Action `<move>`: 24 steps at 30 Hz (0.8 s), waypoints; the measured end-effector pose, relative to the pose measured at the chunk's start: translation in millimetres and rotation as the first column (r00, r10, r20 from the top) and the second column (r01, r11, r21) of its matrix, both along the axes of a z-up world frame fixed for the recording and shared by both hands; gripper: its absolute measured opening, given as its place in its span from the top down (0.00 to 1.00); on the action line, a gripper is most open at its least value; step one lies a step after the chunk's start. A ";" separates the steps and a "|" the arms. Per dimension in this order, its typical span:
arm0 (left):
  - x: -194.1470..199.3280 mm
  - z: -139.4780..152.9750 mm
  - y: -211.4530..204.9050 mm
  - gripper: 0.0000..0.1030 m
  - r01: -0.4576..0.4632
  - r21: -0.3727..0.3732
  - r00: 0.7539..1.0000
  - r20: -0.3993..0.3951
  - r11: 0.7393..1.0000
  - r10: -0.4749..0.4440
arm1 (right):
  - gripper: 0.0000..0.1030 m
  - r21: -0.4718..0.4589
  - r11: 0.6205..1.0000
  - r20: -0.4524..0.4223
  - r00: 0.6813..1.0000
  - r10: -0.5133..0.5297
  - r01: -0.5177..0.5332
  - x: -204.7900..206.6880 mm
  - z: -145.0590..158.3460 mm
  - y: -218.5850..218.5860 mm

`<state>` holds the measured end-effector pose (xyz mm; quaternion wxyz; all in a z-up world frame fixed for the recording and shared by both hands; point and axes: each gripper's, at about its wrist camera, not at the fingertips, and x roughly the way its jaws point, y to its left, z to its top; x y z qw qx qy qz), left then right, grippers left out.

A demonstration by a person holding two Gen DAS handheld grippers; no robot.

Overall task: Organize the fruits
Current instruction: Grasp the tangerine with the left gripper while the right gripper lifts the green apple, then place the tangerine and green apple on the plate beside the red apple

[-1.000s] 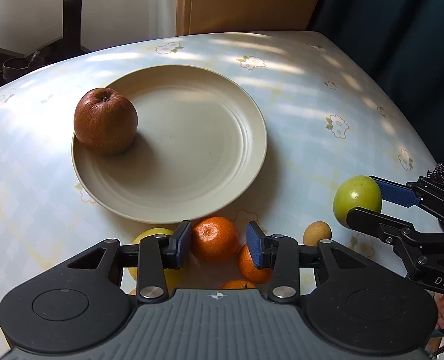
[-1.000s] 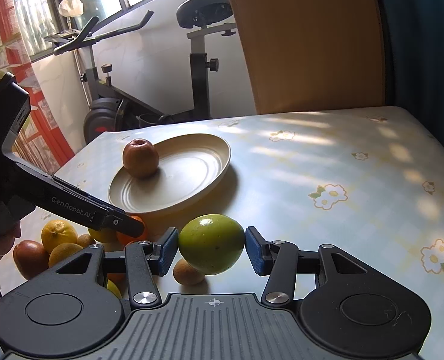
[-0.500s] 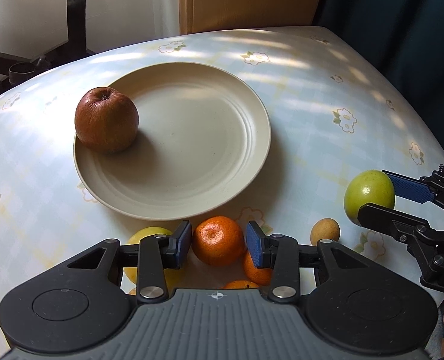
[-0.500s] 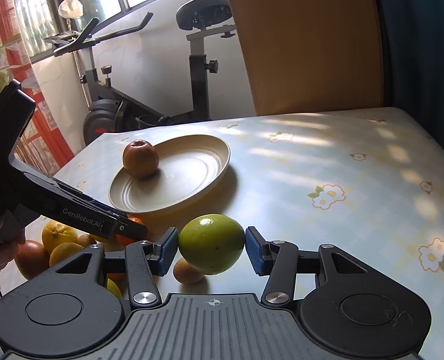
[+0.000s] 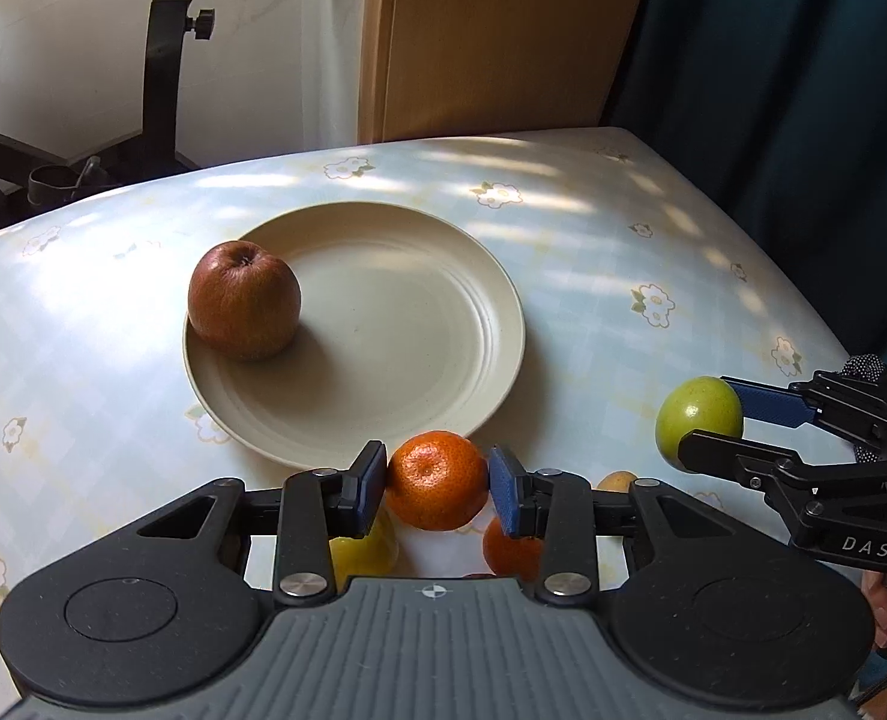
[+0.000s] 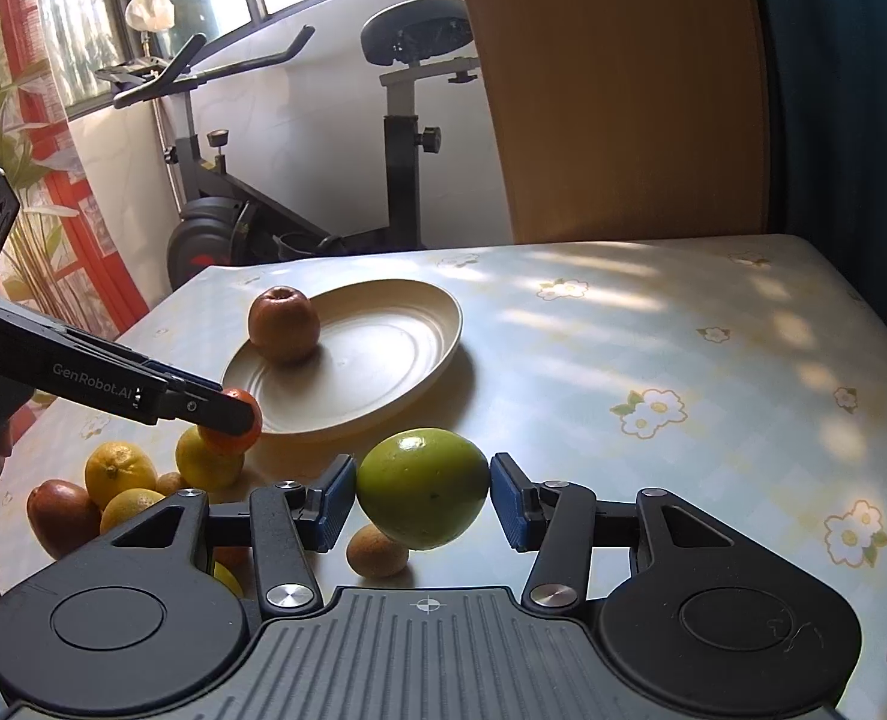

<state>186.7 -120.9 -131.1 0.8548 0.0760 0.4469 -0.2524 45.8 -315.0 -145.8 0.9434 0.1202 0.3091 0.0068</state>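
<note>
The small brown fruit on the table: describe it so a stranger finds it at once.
Start at the cream plate and come toward the table's near edge. Under the green fruit held in the right gripper lies the small brown fruit, smaller and duller than every other fruit.

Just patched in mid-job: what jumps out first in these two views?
Each gripper carries a fruit: the left gripper is shut on an orange mandarin, the right gripper on a green fruit, both just short of the cream plate. A lone reddish apple sits at the plate's left edge.
</note>
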 end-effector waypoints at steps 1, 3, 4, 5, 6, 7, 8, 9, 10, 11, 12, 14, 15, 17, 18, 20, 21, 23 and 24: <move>1.9 4.0 4.1 0.62 -0.009 -0.006 1.000 0.009 1.000 0.009 | 0.56 -0.005 1.000 0.001 1.000 0.006 -0.006 2.2 1.4 0.1; 8.5 9.9 14.5 0.62 -0.038 -0.023 0.999 0.010 0.999 0.039 | 0.56 -0.013 1.000 0.000 1.000 0.016 -0.016 6.7 4.0 0.3; 12.9 11.9 20.1 0.62 -0.055 -0.032 0.998 0.010 0.998 0.056 | 0.56 -0.017 1.000 0.001 1.000 0.023 -0.023 9.9 5.3 0.6; 17.5 12.7 25.4 0.62 -0.075 -0.040 0.997 0.008 0.996 0.075 | 0.56 -0.023 0.999 0.001 0.999 0.033 -0.033 14.6 6.8 1.0; 21.7 13.0 30.2 0.62 -0.093 -0.048 0.996 0.005 0.995 0.093 | 0.56 -0.029 0.999 0.001 0.999 0.040 -0.040 18.2 7.8 1.6; 25.5 12.7 33.8 0.62 -0.107 -0.054 0.994 0.002 0.993 0.107 | 0.56 -0.038 0.998 -0.001 0.999 0.050 -0.050 22.8 8.9 2.8; 26.8 13.0 34.4 0.62 -0.123 -0.059 0.992 0.001 0.991 0.123 | 0.56 -0.047 0.997 -0.003 0.998 0.063 -0.063 28.3 9.8 4.0; 30.1 12.2 37.0 0.62 -0.134 -0.061 0.991 0.002 0.989 0.134 | 0.56 -0.054 0.996 -0.005 0.997 0.077 -0.078 33.4 10.5 5.2; 32.7 10.9 38.0 0.62 -0.140 -0.061 0.990 0.004 0.988 0.140 | 0.56 -0.059 0.994 -0.007 0.995 0.095 -0.095 39.3 11.0 6.4; 34.9 9.3 38.4 0.62 -0.142 -0.055 0.990 0.009 0.988 0.143 | 0.56 -0.064 0.991 -0.007 0.993 0.120 -0.121 46.2 11.8 8.0; 37.1 7.4 37.1 0.62 -0.144 -0.049 0.989 0.016 0.988 0.145 | 0.56 -0.065 0.988 -0.007 0.990 0.138 -0.138 50.9 12.3 8.3; 44.1 4.6 38.7 0.62 -0.147 -0.046 0.989 0.020 0.988 0.148 | 0.56 -0.087 0.982 -0.019 0.986 0.169 -0.170 65.0 13.7 10.1; 46.1 3.0 38.4 0.62 -0.150 -0.048 0.988 0.017 0.988 0.151 | 0.56 -0.100 0.979 -0.026 0.984 0.175 -0.177 70.5 14.0 10.7; 50.4 -1.0 38.6 0.62 -0.156 -0.053 0.988 0.007 0.986 0.157 | 0.56 -0.119 0.973 -0.036 0.981 0.193 -0.196 84.4 14.8 11.3; 52.0 -2.5 37.6 0.62 -0.157 -0.052 0.988 0.004 0.986 0.157 | 0.56 -0.123 0.972 -0.038 0.979 0.199 -0.202 90.5 14.9 11.0; 57.2 -6.9 37.6 0.62 -0.157 -0.043 0.987 0.001 0.987 0.158 | 0.56 -0.121 0.969 -0.039 0.976 0.212 -0.216 104.3 15.2 10.1; 58.4 -7.8 36.8 0.62 -0.158 -0.039 0.987 0.001 0.987 0.158 | 0.56 -0.124 0.967 -0.040 0.975 0.219 -0.222 111.4 14.9 10.1; 62.1 -10.2 38.9 0.62 -0.156 -0.030 0.988 0.006 0.987 0.156 | 0.56 -0.140 0.962 -0.046 0.972 0.231 -0.236 126.5 13.2 11.4; 63.9 -11.0 39.2 0.62 -0.157 -0.024 0.988 0.011 0.987 0.157 | 0.56 -0.145 0.960 -0.048 0.971 0.236 -0.241 134.0 11.9 12.1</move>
